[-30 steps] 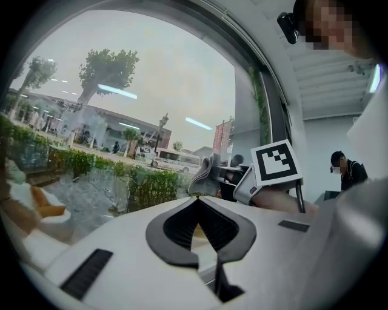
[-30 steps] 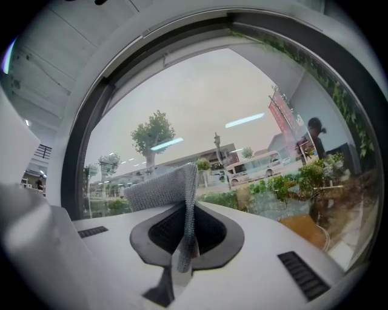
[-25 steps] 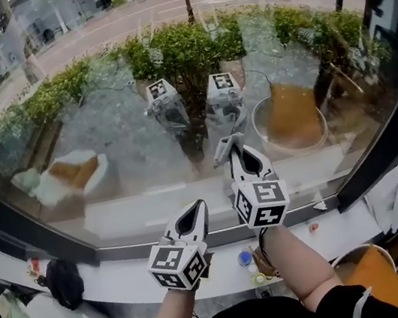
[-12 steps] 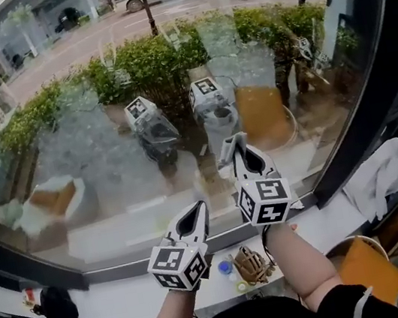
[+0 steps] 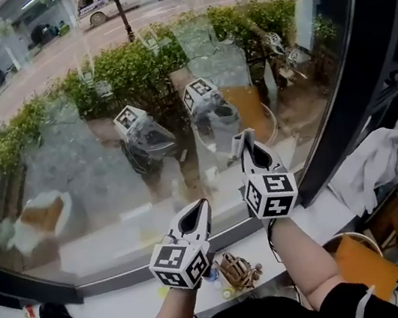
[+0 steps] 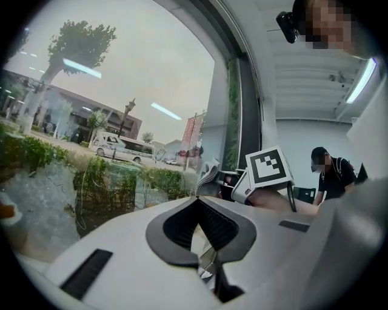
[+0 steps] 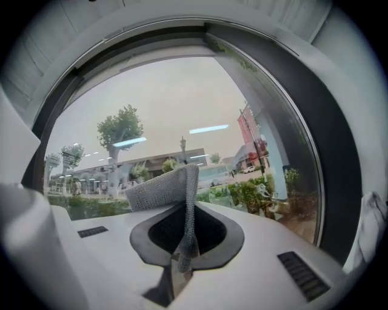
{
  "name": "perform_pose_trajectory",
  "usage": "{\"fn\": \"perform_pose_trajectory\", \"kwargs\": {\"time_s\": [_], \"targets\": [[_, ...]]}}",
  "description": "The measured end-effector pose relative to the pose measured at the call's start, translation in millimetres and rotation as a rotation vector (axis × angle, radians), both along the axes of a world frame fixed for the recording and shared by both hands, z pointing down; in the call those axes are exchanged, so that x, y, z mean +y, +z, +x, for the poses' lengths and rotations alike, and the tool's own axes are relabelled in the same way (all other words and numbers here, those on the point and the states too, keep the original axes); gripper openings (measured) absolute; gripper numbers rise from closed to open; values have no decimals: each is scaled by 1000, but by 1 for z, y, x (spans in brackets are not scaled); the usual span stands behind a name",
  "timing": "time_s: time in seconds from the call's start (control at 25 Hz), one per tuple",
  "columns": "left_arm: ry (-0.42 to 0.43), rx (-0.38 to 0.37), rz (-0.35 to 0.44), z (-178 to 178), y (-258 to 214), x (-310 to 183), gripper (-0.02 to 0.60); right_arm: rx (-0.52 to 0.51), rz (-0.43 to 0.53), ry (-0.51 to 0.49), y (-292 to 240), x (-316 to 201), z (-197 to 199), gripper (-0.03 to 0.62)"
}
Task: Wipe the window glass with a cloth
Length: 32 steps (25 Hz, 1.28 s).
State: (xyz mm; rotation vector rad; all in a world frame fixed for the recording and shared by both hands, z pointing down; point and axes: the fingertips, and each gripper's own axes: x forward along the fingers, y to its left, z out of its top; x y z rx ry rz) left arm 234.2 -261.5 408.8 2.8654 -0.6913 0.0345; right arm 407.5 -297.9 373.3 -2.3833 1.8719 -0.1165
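The work has drifted right: the dark window post at the right of the frame now stands much closer to the right gripper, whose jaws are clamped tight on a small grey woven cloth, so I'd judge this pass over the big window glass is nearing the pane's edge. The cloth sits mid-frame, standing past the jaw tips, long axis in line with the jaws, pointing up toward the glass. Lower left, the left gripper has its jaws closed on nothing.
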Motion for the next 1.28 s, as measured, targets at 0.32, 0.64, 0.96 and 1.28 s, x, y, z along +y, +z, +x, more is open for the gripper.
{"fn": "perform_pose_trajectory", "kwargs": {"time_s": [0.32,0.64,0.96,1.28], "targets": [[56,-24,-8,63,9,20,8,-45,-25,77,18,25,87,38],[64,-28,-2,67,15,20,8,-36,-8,100,22,28,93,38],[49,-36,-5,54,17,20,8,-67,-10,145,29,33,111,38],[46,-15,3,8,5,16,8,-69,6,140,15,35,69,38]]}}
